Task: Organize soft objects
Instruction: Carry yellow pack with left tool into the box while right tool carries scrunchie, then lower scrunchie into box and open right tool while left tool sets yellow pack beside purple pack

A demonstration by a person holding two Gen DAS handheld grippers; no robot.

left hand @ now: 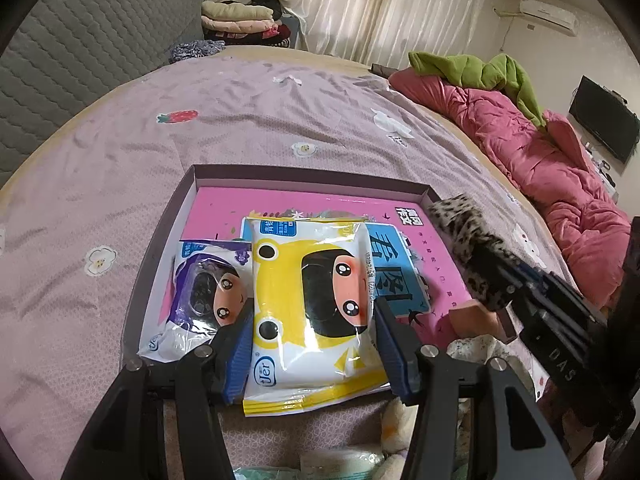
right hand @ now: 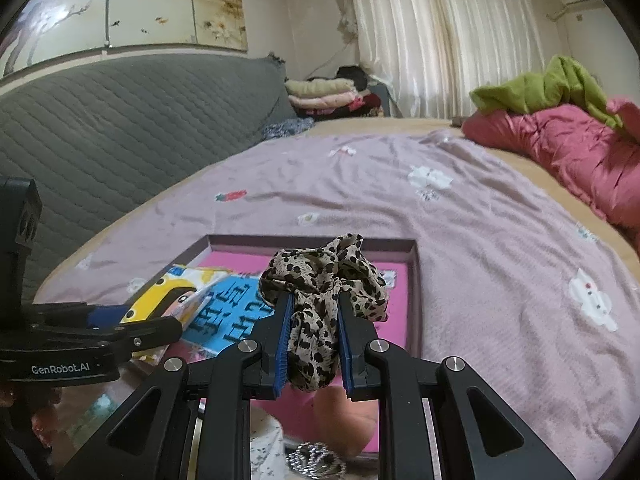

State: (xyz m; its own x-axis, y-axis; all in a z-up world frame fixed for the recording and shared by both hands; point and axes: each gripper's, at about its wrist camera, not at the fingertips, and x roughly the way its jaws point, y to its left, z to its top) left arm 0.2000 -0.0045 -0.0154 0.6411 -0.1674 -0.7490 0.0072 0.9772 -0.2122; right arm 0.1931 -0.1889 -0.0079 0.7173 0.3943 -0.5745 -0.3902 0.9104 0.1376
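Left tool: the left tool (left hand: pixel 316 336) is clamped on a yellow tissue pack (left hand: pixel 308 296), one blue pad on each long side; it points steeply down.
Right tool: the right tool (right hand: pixel 314 344) is squeezed narrow on a leopard scrunchie (right hand: pixel 324 280), which bunches out above the fingers; it tilts down less steeply.
Tissue pack's place: it lies in a shallow box (left hand: pixel 168 232), at the box's near edge and slightly over it, touching a purple tissue pack (left hand: pixel 204 292) at the near left corner.
Scrunchie's place: held in the air over the right half of the box, near its right edge.
Box: it sits on the bed (left hand: pixel 240 120), lined with a pink book (left hand: pixel 320 204).
Room: a lilac sheet with flower prints covers the bed; a pink quilt (left hand: pixel 540 160) with a green garment (left hand: pixel 480 76) lies along the far right edge, a grey quilted headboard (right hand: pixel 120 120) stands at the left, curtains (right hand: pixel 440 40) behind.
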